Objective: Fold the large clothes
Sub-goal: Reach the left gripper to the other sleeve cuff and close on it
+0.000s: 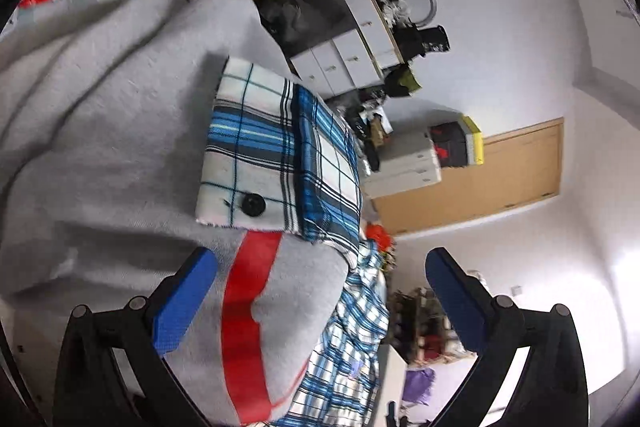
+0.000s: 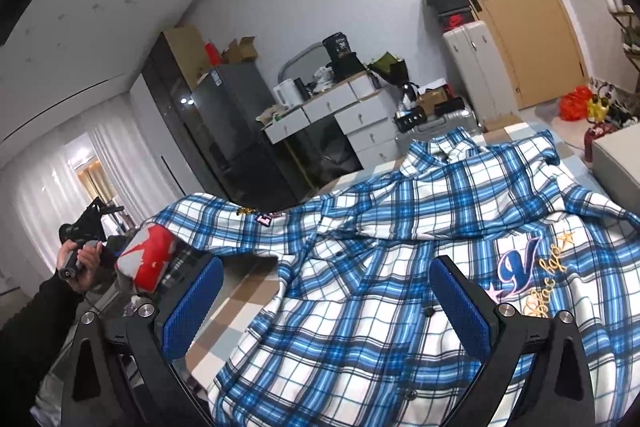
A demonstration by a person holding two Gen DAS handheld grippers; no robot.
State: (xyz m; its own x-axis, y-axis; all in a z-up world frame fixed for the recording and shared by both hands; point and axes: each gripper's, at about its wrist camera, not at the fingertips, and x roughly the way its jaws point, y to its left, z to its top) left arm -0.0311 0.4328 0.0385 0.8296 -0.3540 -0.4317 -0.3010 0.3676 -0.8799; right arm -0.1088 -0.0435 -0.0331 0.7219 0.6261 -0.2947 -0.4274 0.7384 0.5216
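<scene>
The blue plaid shirt (image 2: pixel 400 267) lies spread out across the bed (image 2: pixel 240 311), collar toward the far edge. The right gripper (image 2: pixel 326 303) hangs over it, fingers wide apart, holding nothing. The left gripper (image 1: pixel 320 303) is spread open too, beside a grey and red cloth (image 1: pixel 260 327) (with a plaid cuff (image 1: pixel 276 147) on it).

Open gap between right claw (image 2: pixel 326 301) fingers above plaid shirt (image 2: pixel 400 267); grey garment (image 1: pixel 120 107) crowding left claw (image 1: pixel 320 301)
</scene>
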